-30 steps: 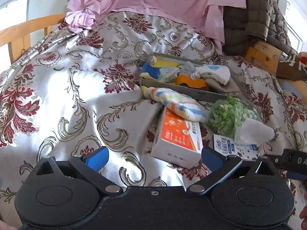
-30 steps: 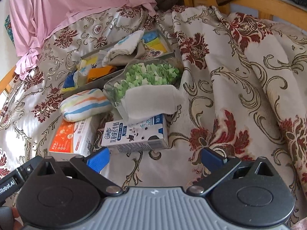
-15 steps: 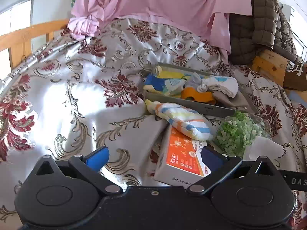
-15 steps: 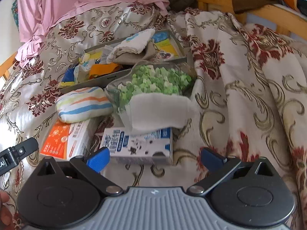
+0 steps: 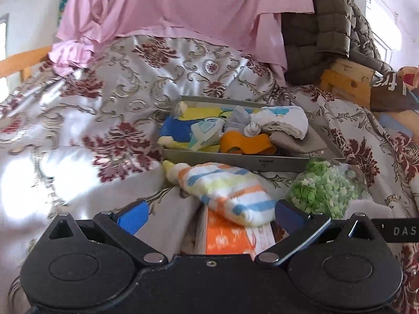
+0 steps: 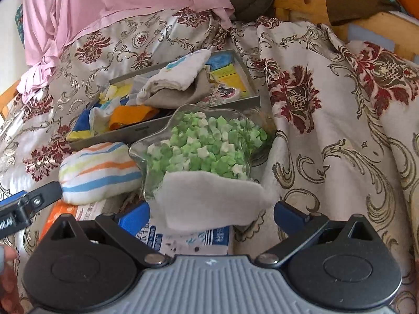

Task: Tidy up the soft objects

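A striped soft towel roll lies on an orange tissue box in front of a grey tray. The tray holds cloths, among them a white folded towel. My left gripper is open, its blue pads straddling the near end of the striped roll. A white cloth drapes over a glass bowl of green paper stars. Around this white cloth's near edge my right gripper stands open, above a milk carton.
Everything rests on a floral satin bedspread. A pink sheet and a quilted brown jacket pile at the back. Wooden bed rails border the right. The left gripper's side shows in the right wrist view.
Both grippers have moved forward and lower toward the pile; the striped roll now sits between the left pads and the white cloth between the right pads. Both stayed open.
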Demonstrator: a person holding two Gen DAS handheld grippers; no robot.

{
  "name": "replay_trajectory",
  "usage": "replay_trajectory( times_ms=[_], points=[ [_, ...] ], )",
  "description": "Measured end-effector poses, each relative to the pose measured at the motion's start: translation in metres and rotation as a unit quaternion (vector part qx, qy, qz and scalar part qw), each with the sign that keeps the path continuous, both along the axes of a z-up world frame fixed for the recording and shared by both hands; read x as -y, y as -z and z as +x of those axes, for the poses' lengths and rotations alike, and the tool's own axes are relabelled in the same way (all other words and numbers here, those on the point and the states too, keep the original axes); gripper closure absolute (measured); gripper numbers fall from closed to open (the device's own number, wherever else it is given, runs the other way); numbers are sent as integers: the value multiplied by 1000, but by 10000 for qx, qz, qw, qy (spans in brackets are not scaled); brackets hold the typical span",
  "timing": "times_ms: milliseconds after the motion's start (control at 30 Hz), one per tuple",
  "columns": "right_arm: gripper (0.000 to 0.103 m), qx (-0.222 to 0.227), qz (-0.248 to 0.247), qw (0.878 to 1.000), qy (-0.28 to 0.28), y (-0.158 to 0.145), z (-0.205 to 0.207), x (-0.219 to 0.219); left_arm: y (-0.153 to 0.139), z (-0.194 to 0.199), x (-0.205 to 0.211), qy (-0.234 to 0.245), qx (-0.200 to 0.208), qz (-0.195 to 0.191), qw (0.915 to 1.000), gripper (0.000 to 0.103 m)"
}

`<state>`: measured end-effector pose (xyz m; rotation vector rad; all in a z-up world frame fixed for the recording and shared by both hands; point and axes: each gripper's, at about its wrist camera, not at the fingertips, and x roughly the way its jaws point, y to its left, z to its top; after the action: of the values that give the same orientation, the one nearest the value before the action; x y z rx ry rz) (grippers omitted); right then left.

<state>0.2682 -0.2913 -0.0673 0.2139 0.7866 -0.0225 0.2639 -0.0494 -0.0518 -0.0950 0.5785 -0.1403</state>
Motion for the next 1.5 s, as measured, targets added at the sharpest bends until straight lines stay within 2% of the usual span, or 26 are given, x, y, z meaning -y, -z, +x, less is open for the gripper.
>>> replay_trajectory(
  times_ms=[133,267,500,667,833,967,1133,1233,1400,1500],
  points=[
    [0,151,-38,9998,-80,2,1,-4,9,29,-5,212,-265,-310,9989,1],
    [0,202,-341,9990,-208,5,4,-15,17,51,-8,242,-447,-436,9978,1],
    [0,233,-691,9968,-312,9,6,-26,30,80,-20,317,-888,-920,9913,1],
    [0,258,-649,9968,-397,9,4,-28,30,84,-27,307,-829,-1205,9888,6],
    [0,266,-609,9960,-601,8,2,-34,25,80,-28,246,-657,-1119,9912,26],
    [0,342,-663,9948,-697,7,0,-38,19,74,-25,284,-378,-887,9949,36],
    [2,354,-596,9951,-699,6,-1,-36,15,66,-14,447,-182,-572,9972,58],
    [2,354,-544,9954,-698,5,0,-36,13,61,-5,595,-91,-369,9975,63],
    [2,355,-556,9949,-765,5,-3,-39,9,50,6,782,-121,-379,9961,64],
    [2,387,-639,9942,-775,4,-6,-41,10,43,21,894,-221,67,9957,76]
  ],
)
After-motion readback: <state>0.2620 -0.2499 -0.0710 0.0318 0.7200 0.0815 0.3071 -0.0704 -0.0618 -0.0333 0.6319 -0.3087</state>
